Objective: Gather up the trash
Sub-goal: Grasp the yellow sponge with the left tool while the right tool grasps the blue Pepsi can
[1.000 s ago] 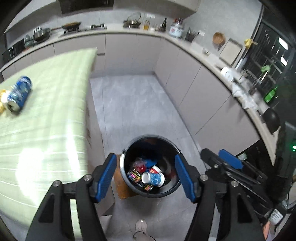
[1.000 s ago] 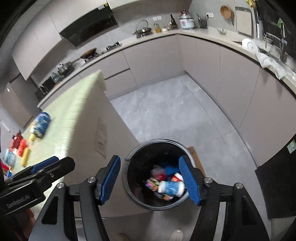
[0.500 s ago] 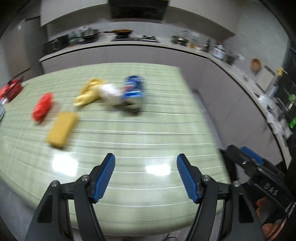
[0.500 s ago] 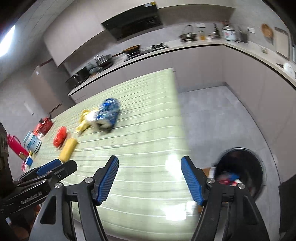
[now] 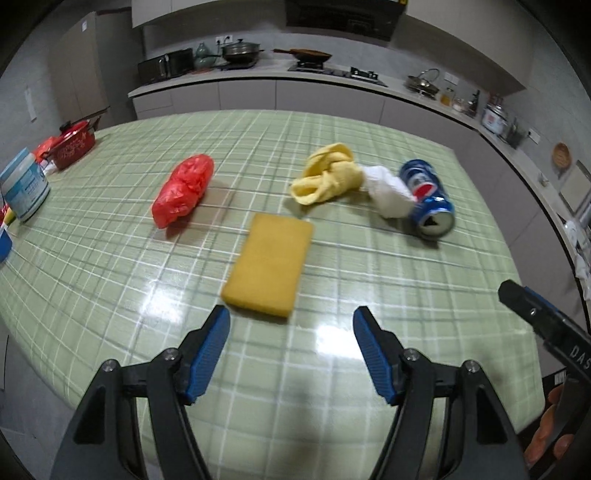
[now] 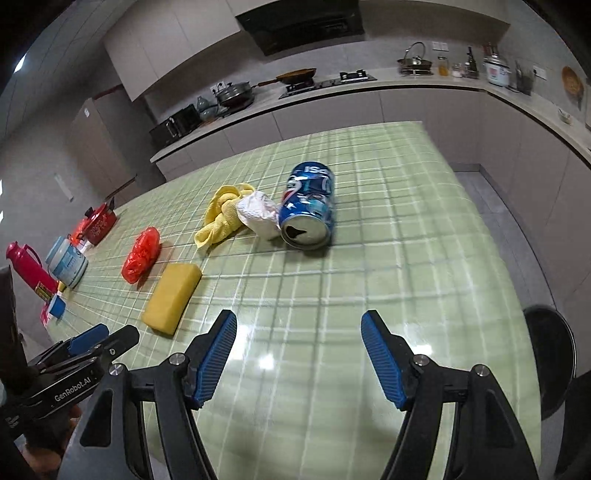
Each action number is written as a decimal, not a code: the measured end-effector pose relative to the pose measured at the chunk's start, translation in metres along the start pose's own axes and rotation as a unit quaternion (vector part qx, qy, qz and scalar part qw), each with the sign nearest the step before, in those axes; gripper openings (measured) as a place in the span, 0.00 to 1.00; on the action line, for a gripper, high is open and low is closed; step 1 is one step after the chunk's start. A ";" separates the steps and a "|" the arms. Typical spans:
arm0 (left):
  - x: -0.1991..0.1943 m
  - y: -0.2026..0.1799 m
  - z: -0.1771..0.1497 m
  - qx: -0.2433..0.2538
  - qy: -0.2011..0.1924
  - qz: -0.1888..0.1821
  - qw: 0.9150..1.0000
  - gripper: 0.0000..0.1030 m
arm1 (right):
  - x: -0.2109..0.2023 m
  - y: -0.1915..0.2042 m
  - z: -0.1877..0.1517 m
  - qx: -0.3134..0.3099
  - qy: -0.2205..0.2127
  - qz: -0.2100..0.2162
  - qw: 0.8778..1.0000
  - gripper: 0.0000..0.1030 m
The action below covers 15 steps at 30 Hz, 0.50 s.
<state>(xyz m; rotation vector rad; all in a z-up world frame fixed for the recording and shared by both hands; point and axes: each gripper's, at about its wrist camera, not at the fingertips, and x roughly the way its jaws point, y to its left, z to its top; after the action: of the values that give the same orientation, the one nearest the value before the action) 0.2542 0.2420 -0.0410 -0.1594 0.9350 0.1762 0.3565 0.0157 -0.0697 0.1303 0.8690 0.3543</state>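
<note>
"genrobot.ai" on left gripper (image 6: pixel 94 341) body

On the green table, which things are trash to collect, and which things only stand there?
Likely trash:
- blue can, lying on its side, opened
- white crumpled paper, touching the can
- red plastic bag, crumpled

Probably not trash (a judgement):
- yellow sponge
- yellow cloth
- white tub
- red pot
- red bottle

Both grippers, left and right, are open and hold nothing.

A home kitchen. A long grey counter (image 5: pixel 258 79) runs along the far wall with a gas hob (image 6: pixel 328 79), a frying pan (image 5: pixel 308 56), a lidded pot (image 5: pixel 242 50) and a range hood (image 6: pixel 299 24) above. A green checked table (image 5: pixel 369 266) stands in front.
</note>
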 end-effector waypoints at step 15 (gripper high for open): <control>0.075 0.006 0.027 0.006 0.017 0.036 0.999 0.68 | 0.072 -0.004 0.054 -0.014 0.018 0.019 1.000 0.70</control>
<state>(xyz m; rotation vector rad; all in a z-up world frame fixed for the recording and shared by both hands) 0.3179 0.2600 -0.0864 -0.1190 0.9757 0.2350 0.4416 0.0393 -0.0882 0.1154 0.8971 0.4044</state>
